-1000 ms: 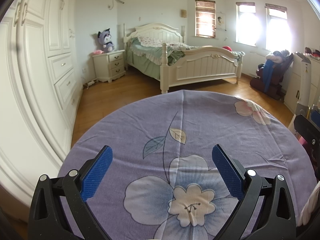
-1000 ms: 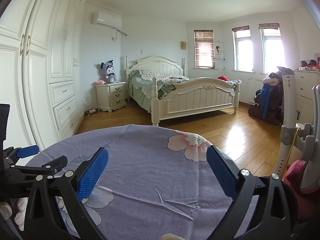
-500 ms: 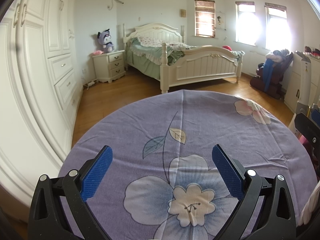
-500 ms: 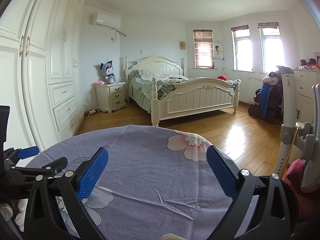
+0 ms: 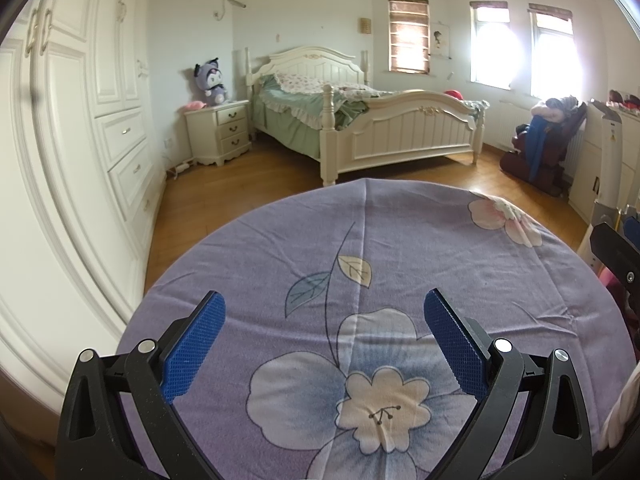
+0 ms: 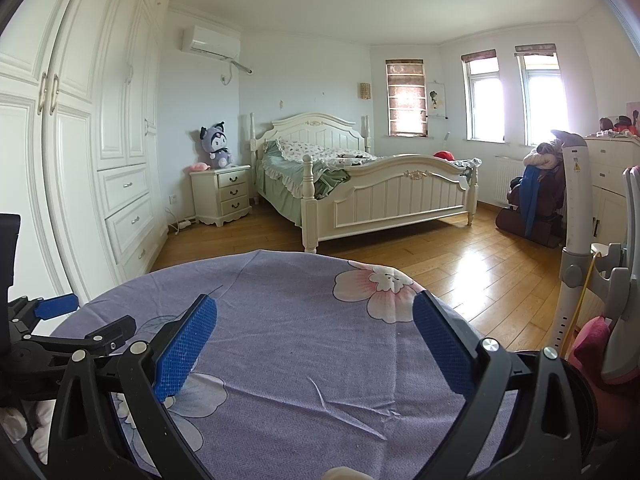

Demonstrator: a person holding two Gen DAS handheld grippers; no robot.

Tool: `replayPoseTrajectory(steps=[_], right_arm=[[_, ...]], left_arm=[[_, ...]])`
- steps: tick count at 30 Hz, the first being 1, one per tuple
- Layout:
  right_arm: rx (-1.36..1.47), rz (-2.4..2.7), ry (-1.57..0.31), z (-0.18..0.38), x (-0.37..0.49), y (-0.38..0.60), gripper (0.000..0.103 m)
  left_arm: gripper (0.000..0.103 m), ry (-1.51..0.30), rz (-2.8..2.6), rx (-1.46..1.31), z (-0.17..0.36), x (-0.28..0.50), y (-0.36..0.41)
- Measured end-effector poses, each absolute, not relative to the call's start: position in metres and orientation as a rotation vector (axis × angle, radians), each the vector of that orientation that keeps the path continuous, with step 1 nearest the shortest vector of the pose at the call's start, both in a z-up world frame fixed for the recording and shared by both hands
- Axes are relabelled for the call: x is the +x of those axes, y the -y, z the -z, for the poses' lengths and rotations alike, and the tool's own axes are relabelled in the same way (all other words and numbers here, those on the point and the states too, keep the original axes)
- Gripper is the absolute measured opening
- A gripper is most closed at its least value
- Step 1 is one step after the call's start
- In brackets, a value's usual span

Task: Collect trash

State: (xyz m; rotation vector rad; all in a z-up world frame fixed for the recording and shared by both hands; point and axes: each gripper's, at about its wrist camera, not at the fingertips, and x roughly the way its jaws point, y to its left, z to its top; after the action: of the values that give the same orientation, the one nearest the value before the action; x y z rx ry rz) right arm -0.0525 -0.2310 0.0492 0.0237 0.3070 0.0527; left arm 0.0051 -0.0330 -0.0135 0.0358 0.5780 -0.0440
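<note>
Left wrist view is filled by a round table covered with a purple flowered cloth (image 5: pixel 400 248), above whose near edge the left gripper (image 5: pixel 324 312) is held, jaws spread wide with nothing between the blue pads (image 5: pixel 192 344). No piece of trash can be made out on the cloth in either view, so where the task's thing lies cannot be told. At the right edge of the tabletop part of the right gripper (image 5: pixel 616 252) is seen. From the right wrist view, the right gripper (image 6: pixel 314 322) is likewise held over the cloth (image 6: pixel 300 344) near its right edge, jaws spread wide and empty, with the left gripper (image 6: pixel 56 308) showing at the left edge. Beyond the table a white bed (image 6: pixel 384 196), a nightstand (image 6: pixel 222 196) and a wardrobe (image 6: pixel 80 120) are seen on a wooden floor (image 6: pixel 460 264).
</note>
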Motion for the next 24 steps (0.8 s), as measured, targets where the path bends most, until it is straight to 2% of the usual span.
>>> replayPoseTrajectory(steps=[24], right_arm=[[0.033,-0.045,-0.304,-0.052,-0.0537,0.2266,0.097]], left_arm=[[0.098,-0.56,0.033,0.03,0.0081,0.0009,0.024]])
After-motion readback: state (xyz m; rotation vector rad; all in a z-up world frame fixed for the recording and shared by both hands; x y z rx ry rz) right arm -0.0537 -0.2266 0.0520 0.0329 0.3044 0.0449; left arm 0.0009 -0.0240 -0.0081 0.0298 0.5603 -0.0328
